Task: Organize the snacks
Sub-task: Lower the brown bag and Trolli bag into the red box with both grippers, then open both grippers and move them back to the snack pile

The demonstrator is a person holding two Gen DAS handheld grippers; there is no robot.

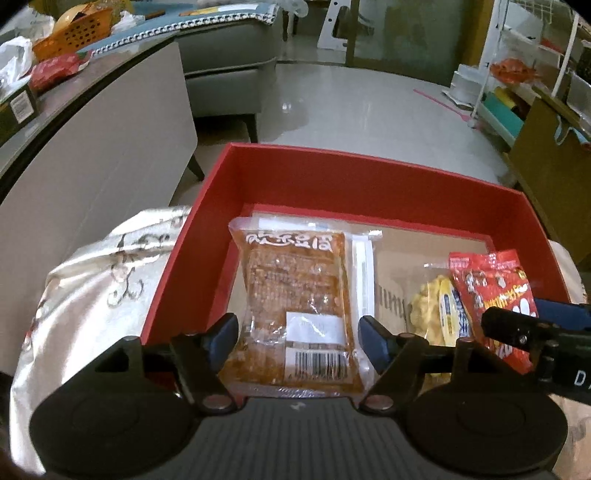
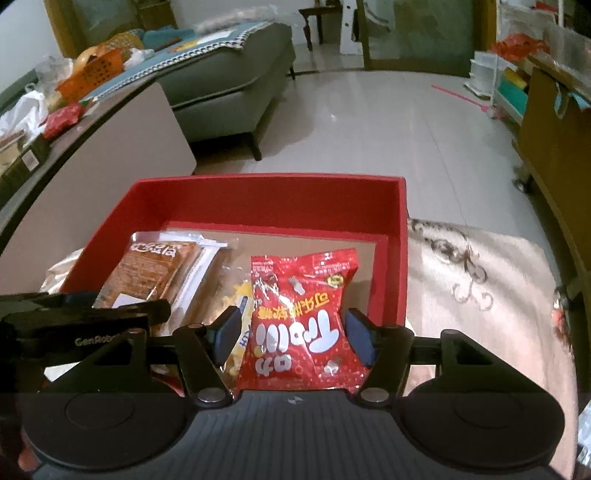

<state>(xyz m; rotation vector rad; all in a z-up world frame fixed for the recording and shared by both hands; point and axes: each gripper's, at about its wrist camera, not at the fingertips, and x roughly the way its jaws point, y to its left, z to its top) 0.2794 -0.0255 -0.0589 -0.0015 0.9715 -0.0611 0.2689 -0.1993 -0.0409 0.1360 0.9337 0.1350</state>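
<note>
A red box (image 1: 332, 173) (image 2: 266, 192) stands on a cream embroidered cloth. In it lie an orange-brown snack pack (image 1: 295, 295) (image 2: 147, 266), a yellow snack bag (image 1: 439, 306) (image 2: 242, 295) and a red candy bag (image 1: 495, 295) (image 2: 303, 317). My left gripper (image 1: 298, 338) is open, its blue pads either side of the orange-brown pack's near end. My right gripper (image 2: 291, 334) is open around the red candy bag, pads close to its sides. Each gripper shows at the edge of the other's view.
The cream cloth (image 1: 96, 288) (image 2: 480, 280) lies under the box. A dark table (image 1: 55, 110) with an orange basket (image 1: 74, 33) and clutter stands at left. A grey sofa (image 2: 229, 74) is behind it, shelves (image 1: 517, 85) and a wooden cabinet (image 2: 550, 147) at right.
</note>
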